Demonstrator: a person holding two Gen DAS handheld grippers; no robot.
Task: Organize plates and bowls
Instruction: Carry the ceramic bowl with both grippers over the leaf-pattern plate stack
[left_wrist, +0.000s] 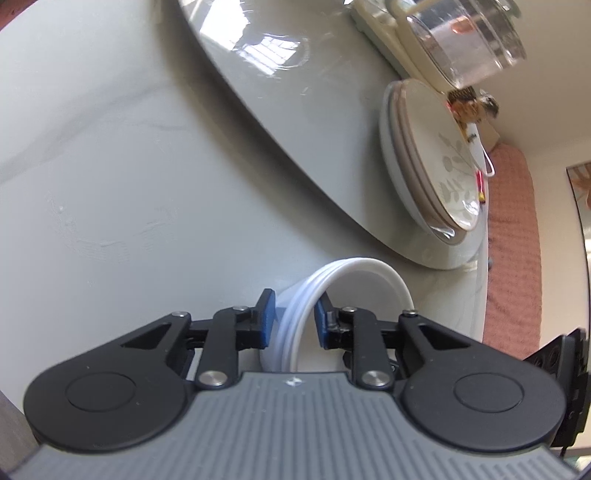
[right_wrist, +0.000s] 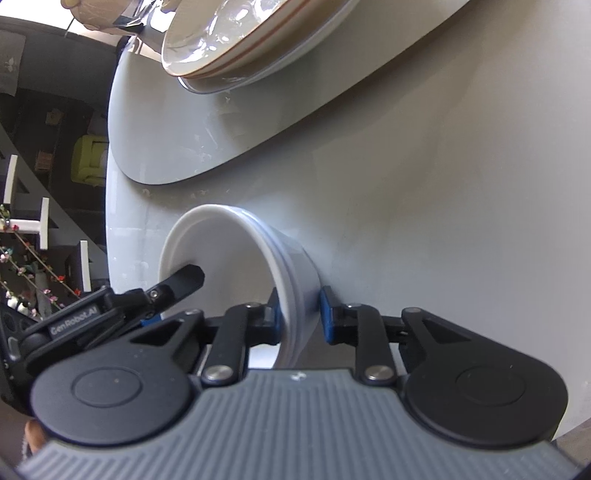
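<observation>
White bowls (right_wrist: 236, 254), nested stack, on the desk (right_wrist: 443, 192), both claws on the rim.

Left claw (left_wrist: 294, 319) straddles the rim at bottom centre of its view, pads either side of the wall, apparently clamped; right claw (right_wrist: 298, 314) does the same on the opposite side, one pad inside, one outside, also looks clamped. In the right view the left claw's finger reaches into the bowl from lower left. Bowl mouth faces up, so any lift goes straight up from both grips. Plate stack (left_wrist: 439, 162) sits well apart, on the raised turntable (left_wrist: 295, 122). Bowl count unclear; base hidden behind claw bodies.
</observation>
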